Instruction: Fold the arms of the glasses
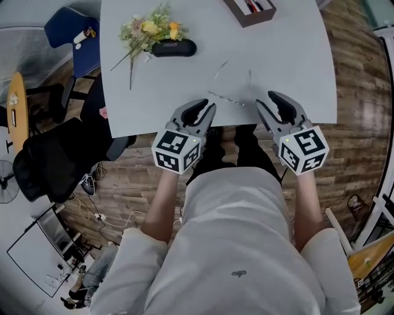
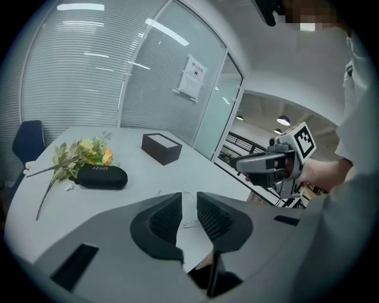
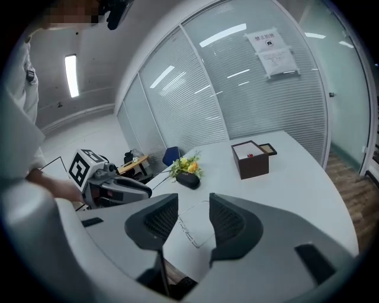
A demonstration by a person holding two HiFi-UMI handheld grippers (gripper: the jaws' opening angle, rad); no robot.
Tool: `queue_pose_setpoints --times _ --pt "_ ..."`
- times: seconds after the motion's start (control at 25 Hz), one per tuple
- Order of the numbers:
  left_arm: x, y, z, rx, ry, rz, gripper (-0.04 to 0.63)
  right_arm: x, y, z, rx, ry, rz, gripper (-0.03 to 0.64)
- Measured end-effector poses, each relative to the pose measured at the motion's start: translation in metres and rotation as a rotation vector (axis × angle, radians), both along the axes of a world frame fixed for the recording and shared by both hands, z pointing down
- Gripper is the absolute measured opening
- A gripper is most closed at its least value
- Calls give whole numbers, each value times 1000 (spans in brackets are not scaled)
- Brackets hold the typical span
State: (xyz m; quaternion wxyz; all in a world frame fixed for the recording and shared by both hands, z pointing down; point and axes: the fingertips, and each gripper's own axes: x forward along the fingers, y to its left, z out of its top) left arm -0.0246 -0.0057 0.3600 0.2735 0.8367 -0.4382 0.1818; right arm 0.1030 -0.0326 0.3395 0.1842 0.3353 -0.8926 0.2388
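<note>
Thin wire-framed glasses [image 1: 226,98] lie on the grey table [image 1: 295,61] near its front edge, both arms spread open and pointing away from me. My left gripper [image 1: 202,109] hovers at the table's edge just left of the frame, jaws slightly apart and empty. On the other side, the right gripper [image 1: 269,99] is open and empty too. In the left gripper view the glasses [image 2: 190,223] show through the gap of the left gripper [image 2: 189,204]. In the right gripper view the glasses [image 3: 189,233] lie on the table beyond the open right gripper [image 3: 193,204].
A black glasses case [image 1: 173,47] lies beside a bunch of artificial flowers [image 1: 148,29] at the far left of the table. A brown open box [image 1: 249,9] stands at the far side. Office chairs [image 1: 55,154] stand on the floor to the left.
</note>
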Motion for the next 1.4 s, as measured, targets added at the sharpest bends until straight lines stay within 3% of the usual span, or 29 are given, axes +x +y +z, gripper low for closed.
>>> queue_pose_setpoints --times 0.28,0.6,0.76,1.0,1.4 --pt "6 2 24 -39 -61 -54 84 -2 -7 30 -55 5 -115 152" --pt "13 2 50 -46 -197 -21 83 -1 -7 61 -118 21 -203 147" --pt "9 -1 60 -29 -285 49 81 -7 -8 73 -134 27 -218 147" --pt "6 -3 75 -23 -347 143 75 -12 -6 96 -175 52 -202 147" --pt "3 -20 98 41 -542 415 66 -17 -10 120 -237 83 -131 147"
